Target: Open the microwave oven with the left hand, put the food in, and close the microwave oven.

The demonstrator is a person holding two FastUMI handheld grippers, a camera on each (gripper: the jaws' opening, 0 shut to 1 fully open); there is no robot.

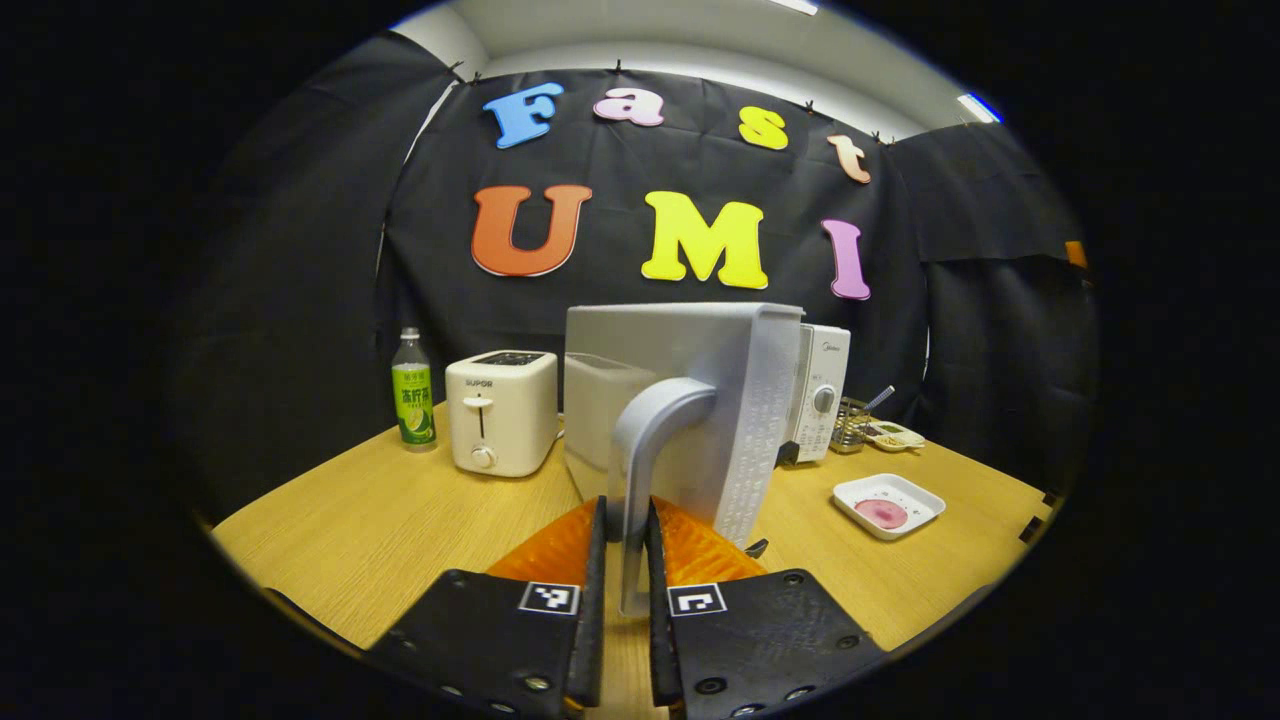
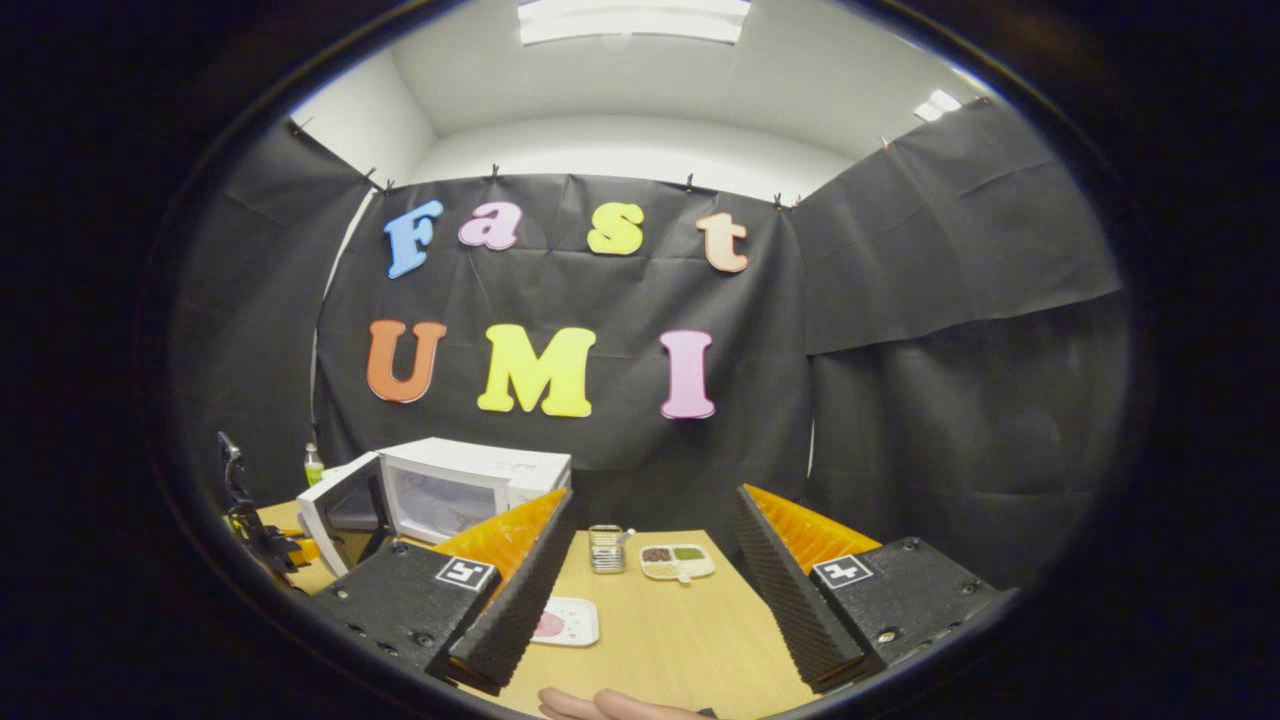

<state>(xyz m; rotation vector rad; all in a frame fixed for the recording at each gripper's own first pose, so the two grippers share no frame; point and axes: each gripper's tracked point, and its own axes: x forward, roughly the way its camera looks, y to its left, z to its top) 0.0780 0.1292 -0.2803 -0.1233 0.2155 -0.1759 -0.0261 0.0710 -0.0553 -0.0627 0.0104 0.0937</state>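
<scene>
Both fingers of the left gripper (image 1: 626,560) pinch the grey door handle (image 1: 655,440) of the microwave (image 1: 815,395), whose door (image 1: 700,400) stands swung open. Right of the microwave, a white dish of pink food (image 1: 888,505) rests on the wooden table (image 1: 380,520); the right gripper (image 2: 650,590) hangs spread wide, holding nothing.

This is a booth set up like a small kitchen. Black cloth (image 2: 950,300) hangs all around as walls. A wooden tabletop (image 1: 400,520) holds a microwave (image 1: 700,400), a toaster (image 1: 500,410), a bottle (image 1: 412,392) and a plate (image 1: 888,505).
</scene>
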